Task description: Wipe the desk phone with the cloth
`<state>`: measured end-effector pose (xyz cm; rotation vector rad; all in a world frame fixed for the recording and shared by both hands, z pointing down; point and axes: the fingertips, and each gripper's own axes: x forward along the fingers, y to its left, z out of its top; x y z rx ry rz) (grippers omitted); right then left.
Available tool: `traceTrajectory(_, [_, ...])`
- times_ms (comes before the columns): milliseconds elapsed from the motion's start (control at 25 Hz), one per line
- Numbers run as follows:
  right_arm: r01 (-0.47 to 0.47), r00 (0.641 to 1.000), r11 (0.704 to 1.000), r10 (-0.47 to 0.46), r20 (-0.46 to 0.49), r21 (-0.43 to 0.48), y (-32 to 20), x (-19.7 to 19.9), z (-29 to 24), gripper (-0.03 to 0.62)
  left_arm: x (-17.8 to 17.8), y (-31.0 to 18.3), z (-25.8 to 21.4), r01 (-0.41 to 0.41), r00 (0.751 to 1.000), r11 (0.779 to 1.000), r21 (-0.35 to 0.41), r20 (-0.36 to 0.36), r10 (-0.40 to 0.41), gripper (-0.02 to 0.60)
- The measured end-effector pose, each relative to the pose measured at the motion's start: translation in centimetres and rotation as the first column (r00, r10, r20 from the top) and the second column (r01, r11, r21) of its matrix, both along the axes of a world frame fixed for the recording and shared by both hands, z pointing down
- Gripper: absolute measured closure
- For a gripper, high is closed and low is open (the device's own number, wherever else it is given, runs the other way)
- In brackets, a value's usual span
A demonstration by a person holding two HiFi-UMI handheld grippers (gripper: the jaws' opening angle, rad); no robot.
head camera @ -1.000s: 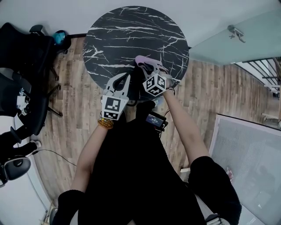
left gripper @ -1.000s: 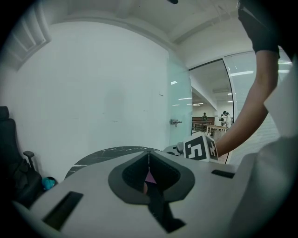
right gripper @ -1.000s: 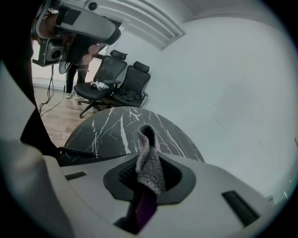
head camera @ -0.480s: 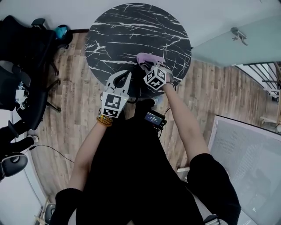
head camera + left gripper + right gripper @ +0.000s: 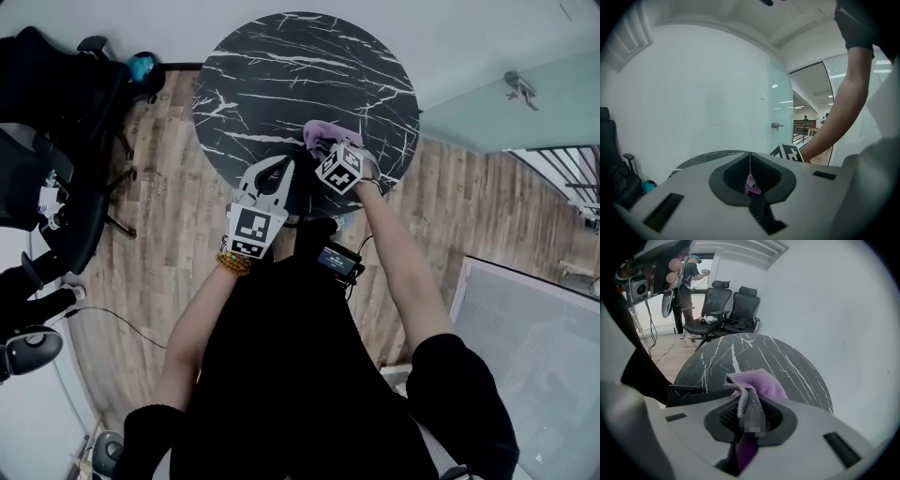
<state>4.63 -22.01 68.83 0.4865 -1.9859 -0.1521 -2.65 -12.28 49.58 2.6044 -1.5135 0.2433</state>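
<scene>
A round black marble table (image 5: 281,75) fills the top of the head view. My right gripper (image 5: 330,150) is over its near right part, shut on a purple cloth (image 5: 324,134) that bunches out past the jaws (image 5: 759,383). A black desk phone (image 5: 302,192) lies at the table's near edge between both grippers, hard to make out against the dark top. Its coiled cord (image 5: 686,389) shows left of the right gripper (image 5: 750,405). My left gripper (image 5: 281,164) hovers just left of the phone, jaws pressed together (image 5: 749,157), with nothing seen between the tips.
Black office chairs (image 5: 56,103) stand left of the table on the wood floor, also visible in the right gripper view (image 5: 715,305) beside a standing person (image 5: 689,268). A glass door (image 5: 506,94) is at the right. A cable (image 5: 112,323) runs across the floor.
My right gripper has carried the cloth a little farther over the table. The left gripper has hardly shifted.
</scene>
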Motion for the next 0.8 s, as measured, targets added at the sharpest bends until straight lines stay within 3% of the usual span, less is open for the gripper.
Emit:
traceTrajectory(280, [-0.024, 1.000, 0.998, 0.024, 0.005, -0.051, -0.11, -0.26, 0.66, 0.531, -1.05, -0.48, 0.01, 0.008, 1.000, 1.000, 0.010, 0.003, -0.008, 0.563])
traceTrajectory(800, [-0.173, 0.982, 0.962, 0.186, 0.044, -0.209, 0.03, -0.60, 0.97, 0.531, -0.13, -0.42, -0.11, -0.025, 1.000, 0.999, 0.028, -0.002, 0.025, 0.563])
